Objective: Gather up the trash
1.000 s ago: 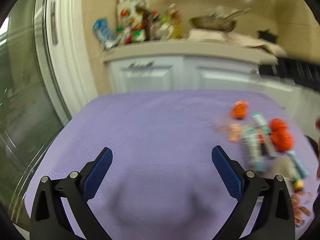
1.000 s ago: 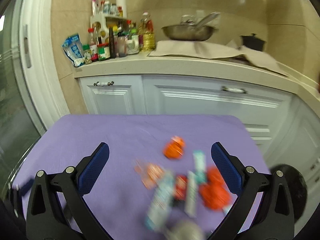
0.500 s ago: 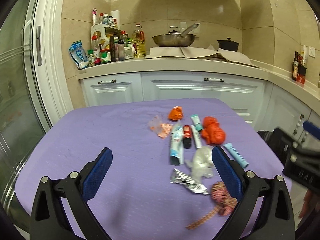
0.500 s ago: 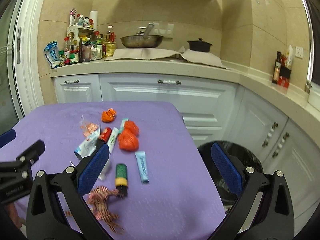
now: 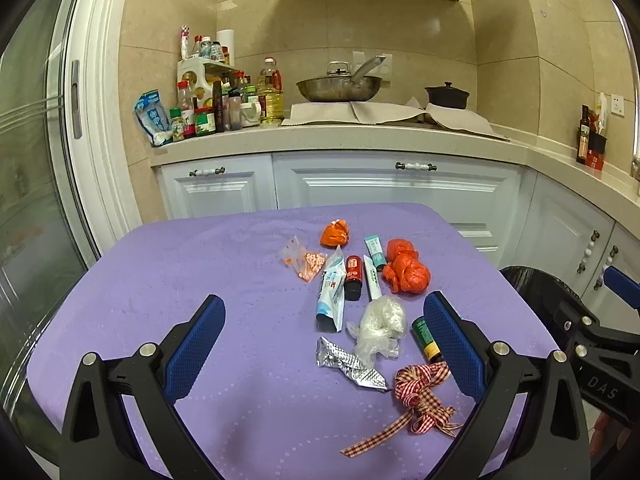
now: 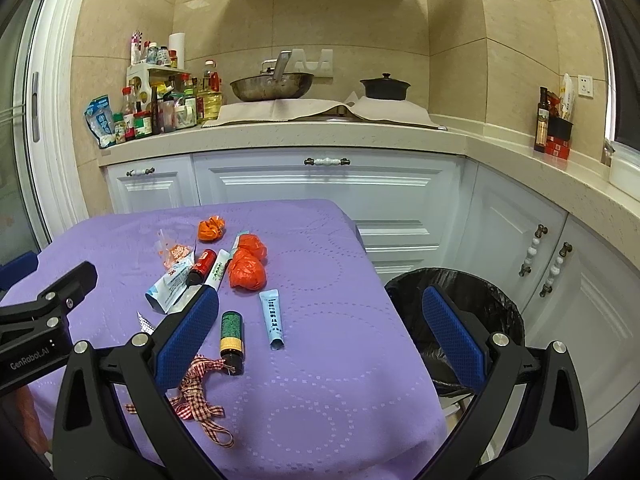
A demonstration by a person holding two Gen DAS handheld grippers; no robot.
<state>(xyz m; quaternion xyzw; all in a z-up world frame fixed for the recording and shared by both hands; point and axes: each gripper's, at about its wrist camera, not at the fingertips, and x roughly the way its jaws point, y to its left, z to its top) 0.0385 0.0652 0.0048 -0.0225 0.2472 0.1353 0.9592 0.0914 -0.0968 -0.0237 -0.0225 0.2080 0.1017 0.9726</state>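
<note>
Trash lies scattered on the purple tablecloth [image 5: 180, 280]: orange plastic wads [image 5: 405, 270] [image 6: 246, 268], a small orange wad [image 5: 335, 233], tubes [image 5: 331, 292] [image 6: 272, 318], a red bottle [image 5: 353, 277], a green bottle [image 6: 231, 336], a crumpled clear film [image 5: 380, 326], a foil wrapper [image 5: 348, 364] and a checked ribbon [image 5: 420, 396] [image 6: 196, 392]. My left gripper [image 5: 324, 344] hangs open above the near table, over the foil and film. My right gripper [image 6: 320, 332] is open above the table's right edge, holding nothing. A black-lined bin [image 6: 456, 312] stands right of the table.
White cabinets [image 5: 384, 184] and a counter run behind the table, with bottles [image 5: 208, 96], a pan [image 5: 338, 88] and a black pot [image 5: 446, 96]. A glass door [image 5: 28, 184] is at the left. More cabinets [image 6: 560, 280] line the right wall beyond the bin.
Both views have swung from a blurred close look at the table to a steady, wider one. The bin came into the right view. Both grippers stayed open.
</note>
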